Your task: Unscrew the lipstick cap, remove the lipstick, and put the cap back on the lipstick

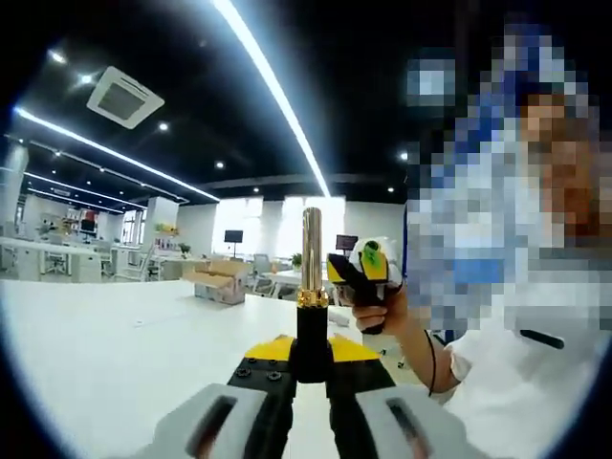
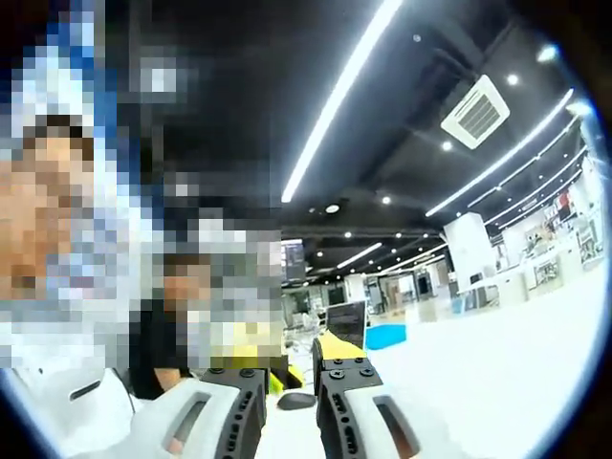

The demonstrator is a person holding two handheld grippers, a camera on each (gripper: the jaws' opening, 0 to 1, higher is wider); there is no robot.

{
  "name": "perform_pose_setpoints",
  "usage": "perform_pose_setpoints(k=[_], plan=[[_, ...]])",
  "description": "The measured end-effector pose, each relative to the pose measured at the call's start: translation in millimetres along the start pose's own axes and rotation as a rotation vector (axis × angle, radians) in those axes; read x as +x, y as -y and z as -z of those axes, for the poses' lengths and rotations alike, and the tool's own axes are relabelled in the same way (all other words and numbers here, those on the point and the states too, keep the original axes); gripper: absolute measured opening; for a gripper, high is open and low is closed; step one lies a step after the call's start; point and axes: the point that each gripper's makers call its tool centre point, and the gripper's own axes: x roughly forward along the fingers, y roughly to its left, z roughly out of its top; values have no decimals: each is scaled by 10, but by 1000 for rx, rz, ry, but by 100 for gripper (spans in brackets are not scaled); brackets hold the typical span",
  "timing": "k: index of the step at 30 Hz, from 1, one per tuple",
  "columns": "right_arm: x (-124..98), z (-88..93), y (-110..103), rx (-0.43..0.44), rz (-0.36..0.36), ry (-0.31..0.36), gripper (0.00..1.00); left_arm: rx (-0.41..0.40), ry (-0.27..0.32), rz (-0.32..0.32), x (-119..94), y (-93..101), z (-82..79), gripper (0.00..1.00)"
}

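Gripping the lipstick (image 1: 311, 287) upright, the left tool (image 1: 308, 368) rises over open table (image 1: 105, 344); right tool (image 2: 290, 382) at three o'clock gapes empty.

I note the lipstick (image 1: 311, 287) has a glossy gold metallic tube, a bright gold collar and a glossy black base. My left gripper (image 1: 308, 378) shows matt black jaws, yellow plastic and smooth grey plastic housings. The table (image 1: 105, 354) looks smooth, white, slightly reflective.

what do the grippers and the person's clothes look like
Both the left gripper and the right gripper have light grey bodies, black bolted jaws and yellow tips. A person's hand emerges from a white sleeve with a thin black cable running alongside it.
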Motion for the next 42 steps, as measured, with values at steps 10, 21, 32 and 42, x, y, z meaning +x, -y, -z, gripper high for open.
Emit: perform_pose_setpoints(k=[10, 21, 32, 42], plan=[[146, 246, -82, 13, -37, -63, 16, -6, -57, 77, 255, 192, 212, 13], [221, 342, -196, 27, -75, -86, 15, 6, -85, 147, 393, 407, 305, 13], [215, 396, -192, 4, -70, -114, 7, -26, -114, 164, 416, 443, 391, 13], [251, 571, -174, -148, -55, -191, 7, 60, -162, 110, 372, 322, 474, 29]])
